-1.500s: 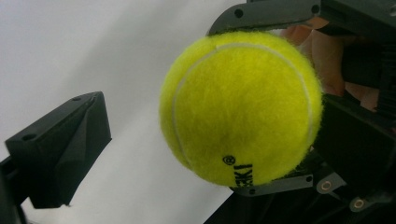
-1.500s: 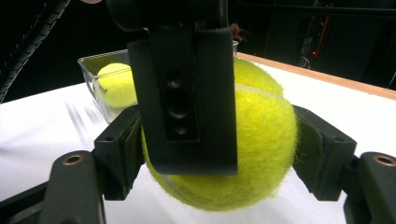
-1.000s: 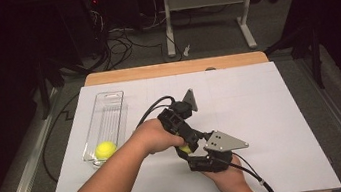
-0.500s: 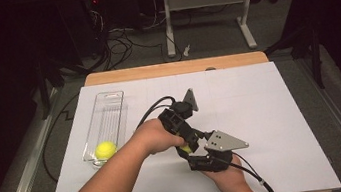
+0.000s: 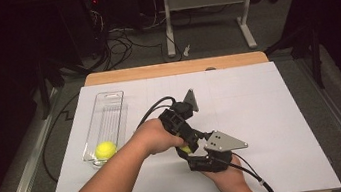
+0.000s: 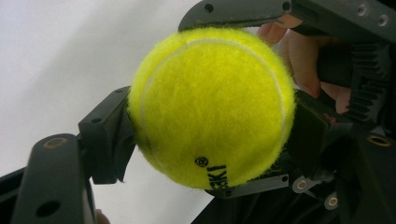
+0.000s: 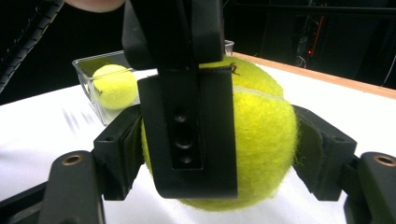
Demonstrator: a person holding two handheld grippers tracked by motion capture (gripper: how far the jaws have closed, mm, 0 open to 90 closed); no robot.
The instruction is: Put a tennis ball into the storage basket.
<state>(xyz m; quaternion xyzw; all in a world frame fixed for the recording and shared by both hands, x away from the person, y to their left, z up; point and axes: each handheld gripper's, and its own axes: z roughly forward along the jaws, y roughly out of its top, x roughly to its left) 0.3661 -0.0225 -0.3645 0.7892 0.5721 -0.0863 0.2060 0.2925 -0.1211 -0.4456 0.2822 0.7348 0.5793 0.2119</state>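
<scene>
I had both sets of fingers clenched on one ball point(image 5: 184, 149), held just above the white sheet near the front of the tabletop point(image 5: 272, 112). My left gripper point(image 5: 191, 142) had just been closing, with the ball between its jaws, and now its pads pressed on it. My right gripper point(image 5: 198, 156) gripped the same ball from the other side.

From above, very little of that ball showed: a sliver of yellow between the two black grippers, with my left hand point(image 5: 156, 136) and right hand point(image 5: 225, 176) crowding round it. The left gripper view gave the ball point(image 6: 212, 107) whole, its seam curving across the felt and a bit of black print near the bottom; my left pads sat against its sides, and the right gripper's jaw lay across its top and beneath it. The right gripper view showed the reverse: my own pads on either flank of the ball point(image 7: 261, 135) and a left finger point(image 7: 191, 116) standing straight down across its front.

That view also caught a second ball point(image 7: 114, 86) in the clear tray point(image 7: 88, 70) behind. From above, the tray point(image 5: 109, 104) lay lengthwise near the sheet's left edge, the second ball point(image 5: 106, 149) at its near end, well apart from my hands.

The sheet covered most of a wooden top, whose bare strip showed at the far edge. Beyond it the room was dark, with cables on the floor and a pale stand point(image 5: 203, 0).
</scene>
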